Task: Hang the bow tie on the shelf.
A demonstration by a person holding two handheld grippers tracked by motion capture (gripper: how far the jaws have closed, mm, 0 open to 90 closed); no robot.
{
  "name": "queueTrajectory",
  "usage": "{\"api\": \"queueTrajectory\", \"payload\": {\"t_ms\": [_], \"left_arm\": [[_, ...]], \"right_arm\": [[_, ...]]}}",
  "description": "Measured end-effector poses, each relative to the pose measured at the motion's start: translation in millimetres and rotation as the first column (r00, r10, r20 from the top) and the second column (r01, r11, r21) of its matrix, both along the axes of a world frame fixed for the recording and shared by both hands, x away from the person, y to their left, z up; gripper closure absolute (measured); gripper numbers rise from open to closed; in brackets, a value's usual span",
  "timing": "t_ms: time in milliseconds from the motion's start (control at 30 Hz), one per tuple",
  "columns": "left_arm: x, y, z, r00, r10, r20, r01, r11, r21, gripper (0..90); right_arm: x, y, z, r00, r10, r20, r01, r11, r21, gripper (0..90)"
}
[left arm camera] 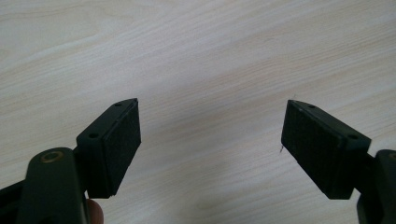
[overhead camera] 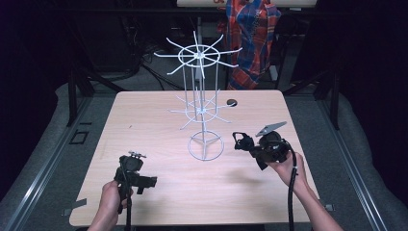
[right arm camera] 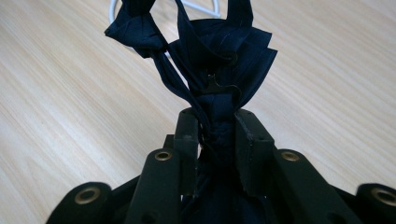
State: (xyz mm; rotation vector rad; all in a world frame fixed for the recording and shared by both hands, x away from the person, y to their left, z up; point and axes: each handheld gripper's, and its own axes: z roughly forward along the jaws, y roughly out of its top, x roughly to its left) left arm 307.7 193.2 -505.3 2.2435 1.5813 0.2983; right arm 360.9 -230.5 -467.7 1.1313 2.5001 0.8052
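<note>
My right gripper (overhead camera: 252, 148) hovers over the table's right side, shut on a dark blue pleated cloth piece (overhead camera: 242, 140) with thin straps. In the right gripper view the cloth (right arm camera: 219, 51) sticks out past the right gripper (right arm camera: 217, 122), pinched between both pads. A white wire display rack (overhead camera: 201, 91) with two tiers of spoke hooks stands at the table's centre; its ring base (overhead camera: 205, 146) lies just left of the cloth. My left gripper (overhead camera: 144, 182) rests low at the front left, and the left gripper view has this gripper (left arm camera: 210, 135) open over bare wood.
The wooden table (overhead camera: 159, 120) has a small round hole (overhead camera: 231, 102) near its back right. A plaid shirt (overhead camera: 252, 38) hangs behind the table. Part of the rack's white ring (right arm camera: 205, 8) sits just beyond the cloth.
</note>
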Motion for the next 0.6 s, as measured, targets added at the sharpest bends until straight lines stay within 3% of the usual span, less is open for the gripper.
{"api": "queueTrajectory", "payload": {"t_ms": [200, 600], "left_arm": [[-0.1, -0.3, -0.1, 1.0000, -0.001, -0.001, 0.001, 1.0000, -0.001, 20.0], [-0.2, -0.1, -0.2, 1.0000, 0.000, -0.002, 0.000, 1.0000, -0.003, 20.0]], "right_arm": [[-1.5, 1.7, 4.6, 0.9994, -0.006, 0.035, 0.005, 0.9998, 0.020, 72.5], [-1.8, 0.7, 7.2, 0.9986, -0.013, 0.051, 0.011, 0.9990, 0.042, 72.6]]}}
